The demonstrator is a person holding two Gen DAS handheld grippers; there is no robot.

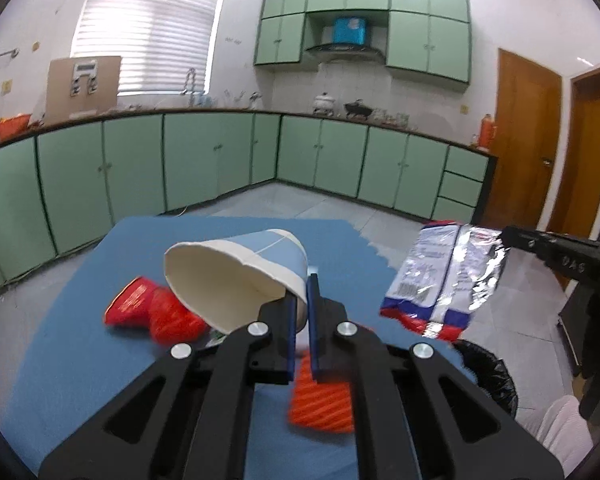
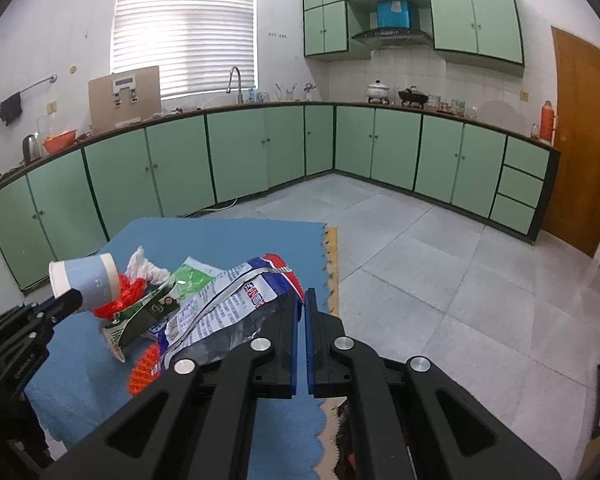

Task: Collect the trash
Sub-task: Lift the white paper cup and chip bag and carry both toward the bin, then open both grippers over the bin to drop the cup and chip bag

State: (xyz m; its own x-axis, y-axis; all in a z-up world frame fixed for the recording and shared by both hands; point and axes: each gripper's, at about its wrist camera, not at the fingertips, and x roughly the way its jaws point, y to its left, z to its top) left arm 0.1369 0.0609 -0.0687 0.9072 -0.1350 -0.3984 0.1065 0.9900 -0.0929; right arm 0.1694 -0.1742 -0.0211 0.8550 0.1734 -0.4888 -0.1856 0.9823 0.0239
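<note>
A green-cabinet kitchen surrounds the blue mat (image 1: 80, 320). At ten o'clock, the left gripper (image 1: 300, 300) is clamped on the paper cup (image 1: 236, 276) rim. At two o'clock, the right gripper (image 2: 300, 304) pinches the snack wrapper (image 2: 228, 304). The bin (image 1: 496, 376) sits at four o'clock; the thinly held cup could slip.

L gripper (image 1: 301, 304) & R gripper (image 2: 301, 312) both clamped, raised.

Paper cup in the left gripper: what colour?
Paper cup: white inside and at the rim, pale blue outer band. Clearest in the left wrist view.
</note>
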